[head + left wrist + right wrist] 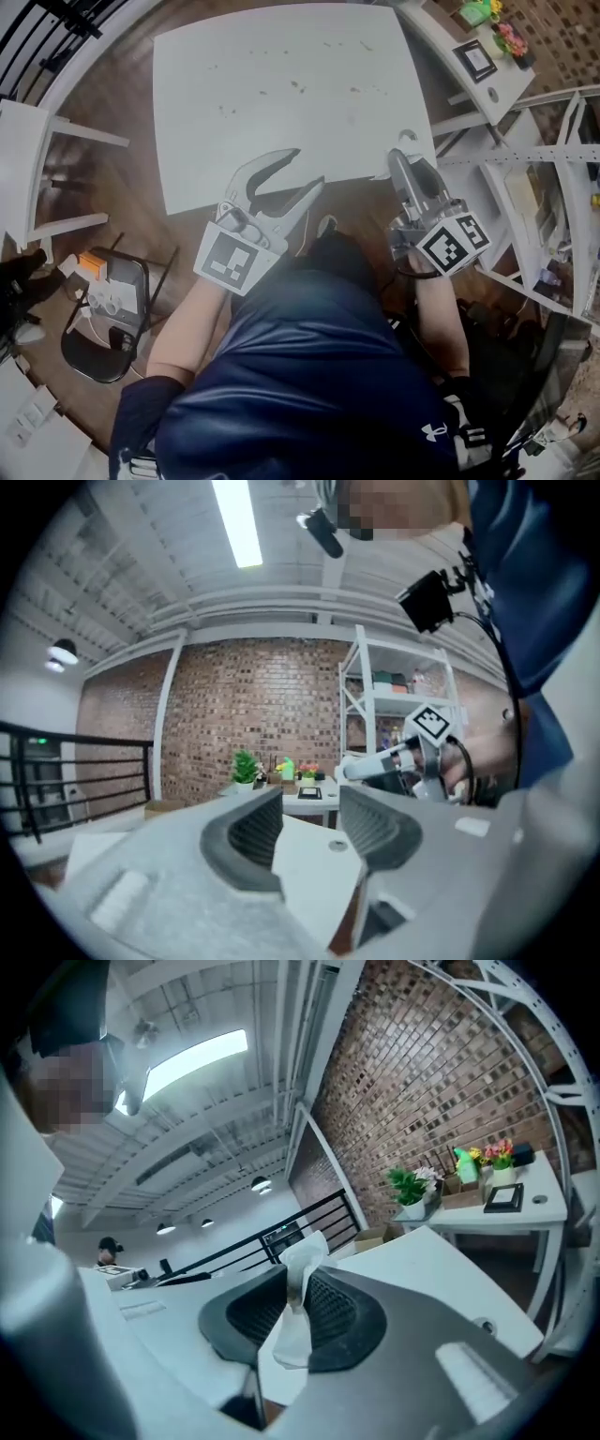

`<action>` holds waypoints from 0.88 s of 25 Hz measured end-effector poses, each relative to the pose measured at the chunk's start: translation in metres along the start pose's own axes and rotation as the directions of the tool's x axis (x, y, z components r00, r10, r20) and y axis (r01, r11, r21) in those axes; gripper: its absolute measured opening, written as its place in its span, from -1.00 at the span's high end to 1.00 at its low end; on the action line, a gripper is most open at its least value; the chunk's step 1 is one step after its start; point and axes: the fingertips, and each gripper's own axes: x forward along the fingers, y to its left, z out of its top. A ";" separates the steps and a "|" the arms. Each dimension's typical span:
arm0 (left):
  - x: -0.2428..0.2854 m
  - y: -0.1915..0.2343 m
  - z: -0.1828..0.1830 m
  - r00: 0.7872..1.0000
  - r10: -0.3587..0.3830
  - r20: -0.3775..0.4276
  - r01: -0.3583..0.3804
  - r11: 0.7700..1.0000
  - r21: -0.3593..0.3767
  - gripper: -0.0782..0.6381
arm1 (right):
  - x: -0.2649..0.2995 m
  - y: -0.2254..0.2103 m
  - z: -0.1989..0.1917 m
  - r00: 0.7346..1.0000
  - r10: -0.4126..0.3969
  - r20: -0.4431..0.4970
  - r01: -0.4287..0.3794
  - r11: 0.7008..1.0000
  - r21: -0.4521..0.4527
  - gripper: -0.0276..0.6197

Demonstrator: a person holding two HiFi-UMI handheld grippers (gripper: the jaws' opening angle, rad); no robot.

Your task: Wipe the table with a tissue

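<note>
Here the right gripper [401, 161] pinches a crumpled white paper tissue [286, 1335] tight between its fingers; the left gripper [307, 169] gapes empty. Beyond both fingertips, the white rectangular table [272, 131] carries dark specks [298, 87]; best press the tissue flat across them.

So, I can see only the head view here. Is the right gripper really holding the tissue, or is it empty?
Observer: It is holding it. In the right gripper view, the right gripper is shut on a white tissue, which sticks out above and below the jaws.
Operator: Good. And is anything inside the left gripper?
Observer: No. In the left gripper view, the left gripper is open with nothing between its jaws. Only the white table shows through the gap.
</note>
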 end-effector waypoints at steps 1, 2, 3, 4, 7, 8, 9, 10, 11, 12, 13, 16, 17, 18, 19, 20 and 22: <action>0.003 0.008 -0.005 1.000 0.022 -0.013 -0.023 0.998 -0.059 0.25 | 0.004 -0.014 0.002 1.000 -0.031 0.001 0.031 0.999 -0.011 0.73; 0.007 0.015 -0.011 0.999 0.041 -0.033 -0.044 0.994 -0.101 0.25 | 0.008 -0.028 0.002 0.998 -0.059 -0.002 0.059 0.998 -0.023 0.73; 0.012 0.023 -0.018 0.997 0.059 -0.056 -0.066 0.990 -0.128 0.26 | 0.013 -0.043 0.002 0.996 -0.084 -0.006 0.083 0.996 -0.039 0.73; 0.018 0.030 -0.025 0.994 0.079 -0.080 -0.090 0.986 -0.143 0.28 | 0.019 -0.059 0.001 0.994 -0.104 -0.012 0.103 0.993 -0.058 0.73; 0.042 0.054 -0.045 0.980 0.151 -0.131 -0.170 0.974 -0.149 0.33 | 0.040 -0.106 -0.003 0.989 -0.142 -0.029 0.138 0.985 -0.105 0.73; 0.049 0.062 -0.051 0.974 0.177 -0.140 -0.197 0.970 -0.142 0.34 | 0.048 -0.121 -0.006 0.989 -0.146 -0.038 0.141 0.984 -0.110 0.73; 0.057 0.070 -0.056 0.967 0.205 -0.149 -0.225 0.965 -0.133 0.36 | 0.057 -0.136 -0.010 0.988 -0.146 -0.051 0.140 0.984 -0.110 0.73; 0.065 0.077 -0.061 0.960 0.230 -0.159 -0.251 0.959 -0.129 0.38 | 0.066 -0.149 -0.013 0.988 -0.141 -0.067 0.134 0.985 -0.107 0.73; 0.073 0.082 -0.063 0.953 0.250 -0.169 -0.274 0.952 -0.134 0.39 | 0.075 -0.163 -0.016 0.987 -0.134 -0.086 0.125 0.987 -0.105 0.73; 0.081 0.086 -0.065 0.947 0.267 -0.177 -0.293 0.945 -0.143 0.43 | 0.083 -0.175 -0.019 0.986 -0.126 -0.106 0.115 0.988 -0.105 0.73; 0.089 0.089 -0.066 0.942 0.282 -0.184 -0.310 0.939 -0.151 0.47 | 0.090 -0.186 -0.021 0.985 -0.120 -0.125 0.107 0.989 -0.106 0.73; 0.108 0.097 -0.071 0.924 0.317 -0.213 -0.353 0.922 -0.160 0.50 | 0.109 -0.218 -0.029 0.977 -0.131 -0.171 0.112 0.987 -0.113 0.73; 0.113 0.099 -0.074 0.919 0.328 -0.220 -0.366 0.917 -0.160 0.52 | 0.114 -0.227 -0.034 0.972 -0.141 -0.188 0.121 0.986 -0.119 0.73; 0.116 0.101 -0.077 0.913 0.335 -0.233 -0.377 0.912 -0.163 0.52 | 0.119 -0.236 -0.039 0.966 -0.153 -0.207 0.128 0.984 -0.128 0.73; 0.119 0.102 -0.081 0.908 0.337 -0.251 -0.384 0.907 -0.173 0.52 | 0.123 -0.244 -0.044 0.961 -0.162 -0.226 0.133 0.982 -0.138 0.73; 0.122 0.103 -0.086 0.903 0.335 -0.268 -0.389 0.902 -0.184 0.53 | 0.127 -0.250 -0.050 0.955 -0.169 -0.245 0.136 0.980 -0.148 0.73; 0.125 0.105 -0.097 0.897 0.335 -0.288 -0.399 0.894 -0.205 0.54 | 0.133 -0.262 -0.061 0.942 -0.180 -0.285 0.134 0.976 -0.173 0.73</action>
